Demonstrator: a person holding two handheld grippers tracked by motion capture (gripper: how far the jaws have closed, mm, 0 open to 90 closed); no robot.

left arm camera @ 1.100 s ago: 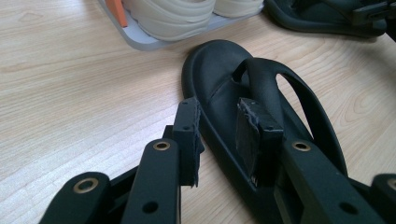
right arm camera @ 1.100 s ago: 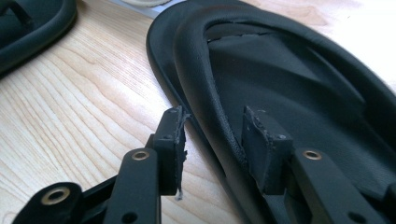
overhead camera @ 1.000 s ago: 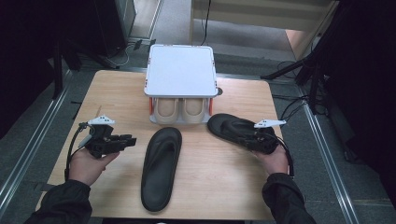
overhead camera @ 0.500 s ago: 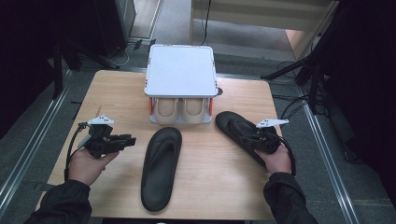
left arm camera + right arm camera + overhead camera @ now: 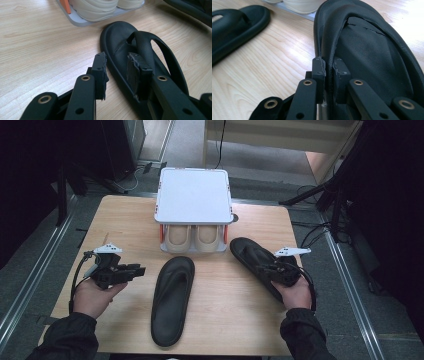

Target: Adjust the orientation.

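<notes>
Item: right black flip-flop (image 5: 255, 262), right of the white shoe rack (image 5: 194, 195), its edge pinched in my right gripper (image 5: 329, 67), whose jaws have just been closing. I lift slowly, sole level, grip firm. Left gripper (image 5: 116, 72) spread, empty, beside the left flip-flop (image 5: 172, 297) mid-table.

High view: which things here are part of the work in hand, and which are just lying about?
In the job:
- right gripper, shut on the right black sandal's edge
- left black sandal, flat on the table
- left gripper, open beside that sandal
- white shoe rack, holding a cream pair

Lying about:
- cables off the table's right edge
</notes>
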